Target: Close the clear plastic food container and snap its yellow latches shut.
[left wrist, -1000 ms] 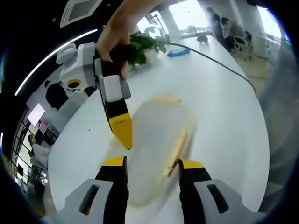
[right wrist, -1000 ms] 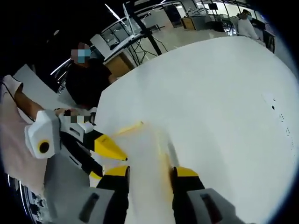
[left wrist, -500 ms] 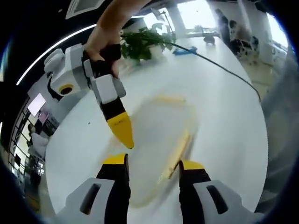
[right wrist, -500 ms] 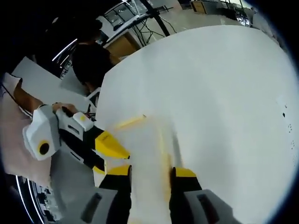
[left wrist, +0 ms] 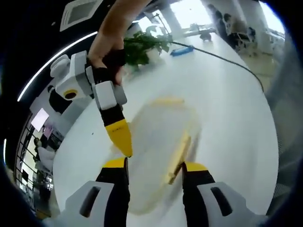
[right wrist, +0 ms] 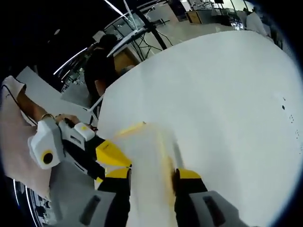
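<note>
White table: large, round-edged, carries all items. Clear plastic food container: blurred, lies near the table's near edge, between the jaws of both grippers. Yellow latches: one along the container's side, one at its far end. Left gripper: jaws wide, straddling the container. Right gripper: jaws parted over the container; its yellow tip points down at the container's rim. Potted plant: far table edge.

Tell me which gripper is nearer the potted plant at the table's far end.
Right. In the left gripper view the right gripper, gripped by a hand, reaches in just below the potted plant; the left gripper sits at the clear container, farther from it.
</note>
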A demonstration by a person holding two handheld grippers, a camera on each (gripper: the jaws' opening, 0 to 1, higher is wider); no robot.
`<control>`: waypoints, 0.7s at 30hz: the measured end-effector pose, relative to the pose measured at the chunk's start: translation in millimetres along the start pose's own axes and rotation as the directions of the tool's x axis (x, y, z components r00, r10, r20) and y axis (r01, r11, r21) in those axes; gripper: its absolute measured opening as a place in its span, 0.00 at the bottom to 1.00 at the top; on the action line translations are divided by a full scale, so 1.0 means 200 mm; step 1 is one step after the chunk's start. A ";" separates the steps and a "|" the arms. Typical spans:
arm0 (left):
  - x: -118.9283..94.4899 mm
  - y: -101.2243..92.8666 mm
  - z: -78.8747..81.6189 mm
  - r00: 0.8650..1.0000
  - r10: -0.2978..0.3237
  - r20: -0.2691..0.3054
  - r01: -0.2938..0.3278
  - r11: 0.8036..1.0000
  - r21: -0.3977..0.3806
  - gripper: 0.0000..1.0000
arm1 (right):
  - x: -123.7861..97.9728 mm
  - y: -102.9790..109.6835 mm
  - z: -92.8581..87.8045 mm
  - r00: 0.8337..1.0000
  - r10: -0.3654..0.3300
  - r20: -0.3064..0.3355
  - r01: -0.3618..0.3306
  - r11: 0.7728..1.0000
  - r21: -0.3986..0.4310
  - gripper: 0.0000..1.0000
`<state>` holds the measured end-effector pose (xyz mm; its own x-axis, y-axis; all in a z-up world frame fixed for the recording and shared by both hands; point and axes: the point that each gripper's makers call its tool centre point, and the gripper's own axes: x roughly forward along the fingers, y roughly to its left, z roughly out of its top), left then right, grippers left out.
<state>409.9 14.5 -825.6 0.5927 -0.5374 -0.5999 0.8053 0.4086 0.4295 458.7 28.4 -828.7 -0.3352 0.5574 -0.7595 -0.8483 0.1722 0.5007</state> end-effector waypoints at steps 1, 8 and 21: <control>0.00 0.00 0.00 1.000 0.001 0.000 -0.001 1.000 0.008 0.41 | 0.00 0.01 0.00 1.000 -0.005 0.002 0.005 1.000 0.001 0.34; -0.04 -0.04 -0.01 1.000 -0.004 0.011 0.005 0.999 -0.037 0.52 | -0.01 0.01 0.03 0.971 -0.141 0.192 0.137 0.990 0.031 0.37; -0.19 0.08 -0.06 0.999 0.022 0.032 -0.014 0.976 -0.219 0.56 | -0.14 0.04 -0.02 0.829 -0.432 0.355 0.368 0.899 0.237 0.52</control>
<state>400.0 49.3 -804.8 0.6102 -0.5520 -0.5683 0.7741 0.5679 0.2796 459.9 9.9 -805.3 0.2342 0.6757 -0.6990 -0.7891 0.5521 0.2693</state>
